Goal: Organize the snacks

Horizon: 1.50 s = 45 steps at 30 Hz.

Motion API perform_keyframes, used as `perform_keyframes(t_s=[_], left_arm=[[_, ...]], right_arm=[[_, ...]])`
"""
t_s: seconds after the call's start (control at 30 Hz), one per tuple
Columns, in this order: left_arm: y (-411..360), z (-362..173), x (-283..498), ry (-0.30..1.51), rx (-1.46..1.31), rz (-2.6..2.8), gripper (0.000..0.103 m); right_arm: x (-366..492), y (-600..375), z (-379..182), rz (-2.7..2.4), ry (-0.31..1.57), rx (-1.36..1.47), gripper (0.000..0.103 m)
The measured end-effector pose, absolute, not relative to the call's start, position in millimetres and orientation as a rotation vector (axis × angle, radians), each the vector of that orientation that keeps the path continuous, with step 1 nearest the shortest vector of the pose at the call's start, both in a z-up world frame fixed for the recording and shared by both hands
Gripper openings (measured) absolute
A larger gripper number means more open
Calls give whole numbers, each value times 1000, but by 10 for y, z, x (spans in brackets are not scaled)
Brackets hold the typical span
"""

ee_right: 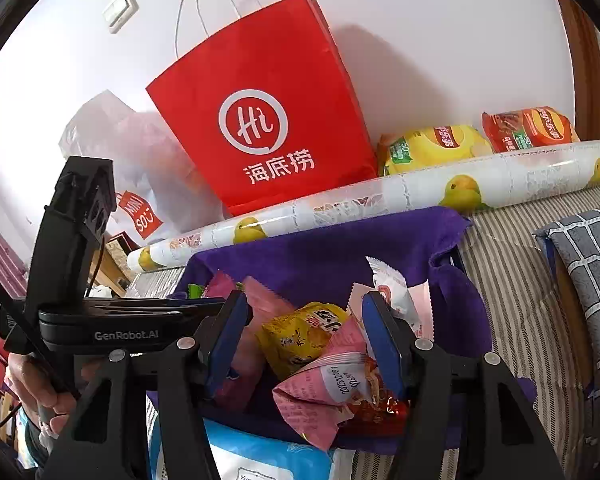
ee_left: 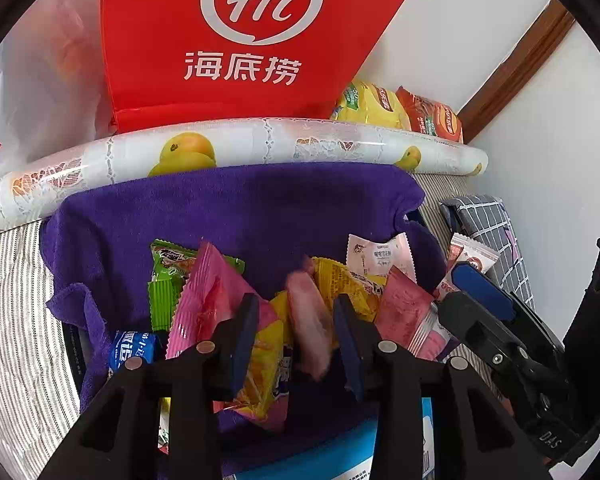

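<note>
Several snack packets lie in a box lined with a purple towel (ee_left: 236, 208) (ee_right: 340, 248). My left gripper (ee_left: 296, 340) hangs over the pile with its jaws apart. A blurred pink packet (ee_left: 306, 320) sits between the fingers, clear of both pads. Around it lie a yellow packet (ee_left: 352, 284), a green one (ee_left: 168, 276), a blue one (ee_left: 130, 350) and larger pink ones (ee_left: 208, 304). My right gripper (ee_right: 306, 340) is open over a yellow packet (ee_right: 300, 336) and a pink dated packet (ee_right: 324, 384). It shows at the box's right side (ee_left: 480, 292).
Behind the box lie a fruit-print roll (ee_left: 236, 148) (ee_right: 380, 196), a red paper bag (ee_left: 240, 40) (ee_right: 268, 128) and yellow (ee_right: 432, 148) and red (ee_right: 528, 128) crisp bags against the wall. A checked cushion (ee_right: 588, 256) is right. A blue-white pack (ee_right: 252, 456) lies in front. A hand (ee_right: 40, 392) holds the left gripper's handle.
</note>
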<state>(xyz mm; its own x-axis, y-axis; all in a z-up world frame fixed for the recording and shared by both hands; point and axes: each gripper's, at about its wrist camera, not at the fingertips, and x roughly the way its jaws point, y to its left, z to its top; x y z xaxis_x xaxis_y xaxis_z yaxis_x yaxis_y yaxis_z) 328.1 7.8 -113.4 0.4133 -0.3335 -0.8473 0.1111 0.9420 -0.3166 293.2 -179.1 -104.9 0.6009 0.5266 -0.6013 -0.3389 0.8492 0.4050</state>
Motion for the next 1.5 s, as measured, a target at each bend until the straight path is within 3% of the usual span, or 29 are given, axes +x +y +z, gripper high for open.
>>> perform_keyframes(t_s=[0.33,0.63,0.7,0.77,0.93,1.03,1.5], left_arm=[[75,-988,3229,1083,-209,-270,59],[176,-647,3067,989,-191,-232,70],[199,-577,3037,977,-191,-231,70],[223,-502,2991,965,-192,-227,70],[218,-338,2866,933,-166,-209,73],[159,-228,2763,910,-120,-193,76],[36,-23,1614,822,-77,-164,88]], right_arm=[[2946,-1809,-1048,492,775,263,60],[2856,-1806,-801,420,760,239,62],[2765,-1778,-710,382,735,181,63],[2651,-1756,-617,343,708,135,72],[2467,-1827,-429,298,718,140,74],[2324,-1898,-310,286,728,160,80],[1496,-2005,-191,209,767,110,81]])
